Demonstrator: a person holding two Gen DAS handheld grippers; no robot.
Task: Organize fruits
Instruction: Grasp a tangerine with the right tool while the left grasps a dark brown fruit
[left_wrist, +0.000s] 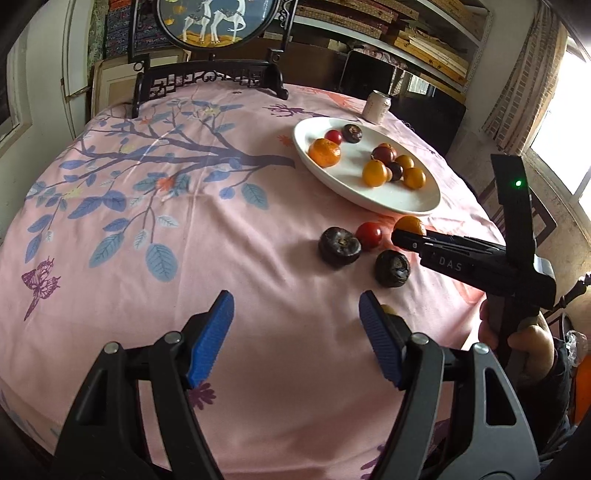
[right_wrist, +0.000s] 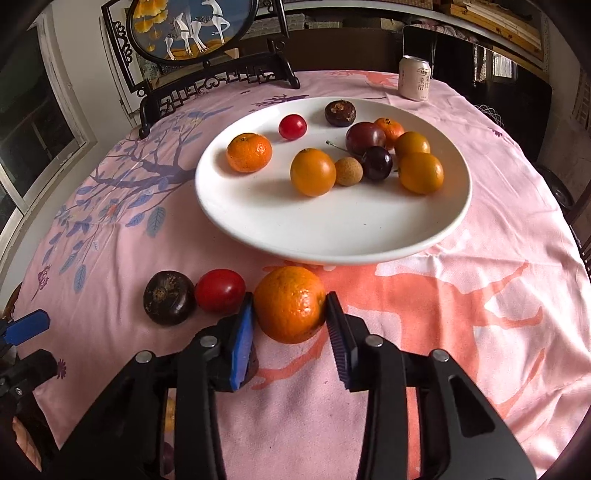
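My right gripper (right_wrist: 290, 306) pinches the mandarin (right_wrist: 290, 304) just beside the plate's (right_wrist: 332, 236) near rim; my left gripper (left_wrist: 297, 332) hangs wide, holding nothing, above the tablecloth (left_wrist: 184, 240)

On the side of the black right gripper (left_wrist: 406, 236), as my left wrist camera sees it, I read the pale raised letters "DAS". The white-and-pink drinks can (right_wrist: 414, 78) at the far edge of the pink floral tablecloth (right_wrist: 480, 295) carries dark printed characters, too small for me to read.
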